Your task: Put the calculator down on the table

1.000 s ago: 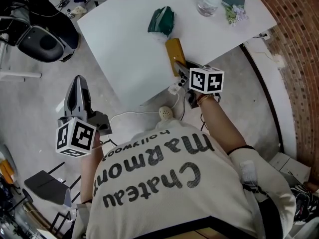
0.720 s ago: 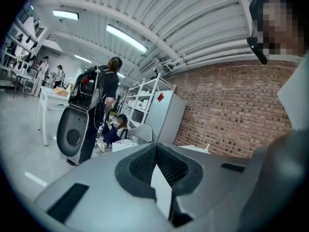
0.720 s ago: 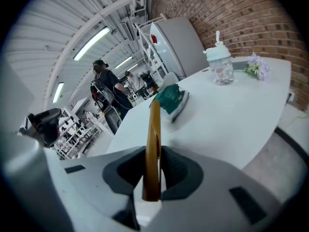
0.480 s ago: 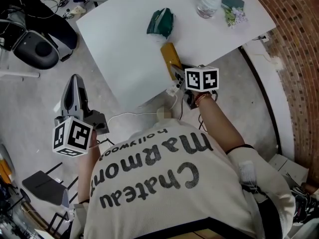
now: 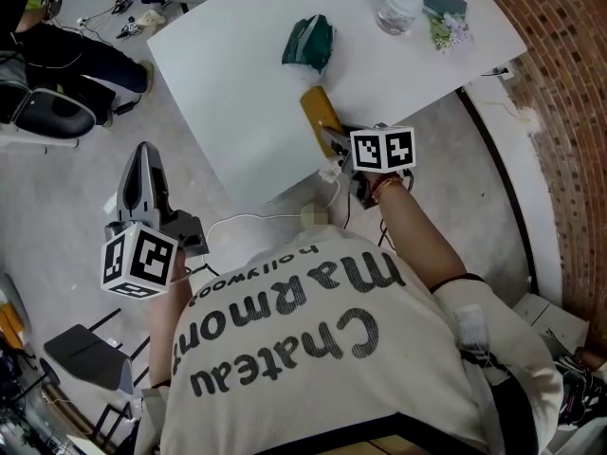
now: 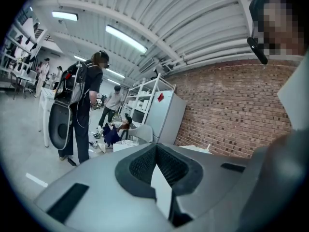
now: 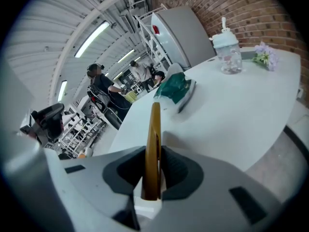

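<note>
Pinching a flat mustard-yellow calculator [image 7: 154, 139] by its near end, the right gripper [image 7: 153, 173] is holding it on its thin edge, and both dark ribbed pads [image 7: 175, 170] are pressing on its two faces. The calculator is pointing out over the near part of the white rectangular table [image 5: 237, 83]; whether its far end is touching the top, I cannot tell. A crumpled dark green pouch [image 5: 308, 41] is lying on the table just beyond it. A clear lidded plastic cup [image 5: 396, 6] is standing well apart, near some small pale purple flowers [image 5: 448, 28]. The left gripper [image 5: 144, 157] is hanging over the grey floor [image 5: 76, 188] beside the table, its jaws pressed together on nothing.
</note>
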`<state>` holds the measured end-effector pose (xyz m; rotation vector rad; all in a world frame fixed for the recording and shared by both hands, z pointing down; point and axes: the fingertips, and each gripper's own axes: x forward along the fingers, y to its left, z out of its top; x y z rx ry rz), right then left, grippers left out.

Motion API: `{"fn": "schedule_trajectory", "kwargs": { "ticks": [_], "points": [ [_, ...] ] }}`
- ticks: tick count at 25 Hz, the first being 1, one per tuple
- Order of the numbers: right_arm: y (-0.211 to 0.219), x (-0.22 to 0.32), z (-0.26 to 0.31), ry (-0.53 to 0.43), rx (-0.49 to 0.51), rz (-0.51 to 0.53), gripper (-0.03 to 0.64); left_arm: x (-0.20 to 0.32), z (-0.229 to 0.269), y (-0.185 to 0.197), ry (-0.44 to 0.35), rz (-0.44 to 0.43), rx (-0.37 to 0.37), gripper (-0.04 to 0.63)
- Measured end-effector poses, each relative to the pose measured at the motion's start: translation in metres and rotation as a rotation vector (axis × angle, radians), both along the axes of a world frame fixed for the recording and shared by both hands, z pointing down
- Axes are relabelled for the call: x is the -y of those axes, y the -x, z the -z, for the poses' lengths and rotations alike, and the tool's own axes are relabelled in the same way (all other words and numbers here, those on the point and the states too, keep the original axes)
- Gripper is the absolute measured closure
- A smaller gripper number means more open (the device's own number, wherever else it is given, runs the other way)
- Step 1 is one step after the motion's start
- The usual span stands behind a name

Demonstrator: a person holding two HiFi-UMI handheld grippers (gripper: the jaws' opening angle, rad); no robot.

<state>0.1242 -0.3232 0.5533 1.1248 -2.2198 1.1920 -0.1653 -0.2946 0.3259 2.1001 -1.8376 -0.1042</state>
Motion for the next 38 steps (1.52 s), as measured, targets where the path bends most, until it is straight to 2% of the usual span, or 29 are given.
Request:
{"fn": "schedule_trajectory", "kwargs": {
  "ticks": [10,28,38],
  "points": [
    [0.013,-0.008,-0.002,-0.004,-0.017,0.061,0.525,-0.005,-0.003,0.008,-0.002,0.010,-0.013,0.592],
    [-0.001,-0.003,-0.008,-0.047,-0.056,-0.014,0.502,-0.010,-0.005,0.012,-0.001,0.012,-0.016,0.592],
    [-0.005,-0.003,-0.013,-0.004,0.003,-0.077,0.483,-0.010,-0.005,0.011,0.006,0.013,-0.022,0.592]
  ]
}}
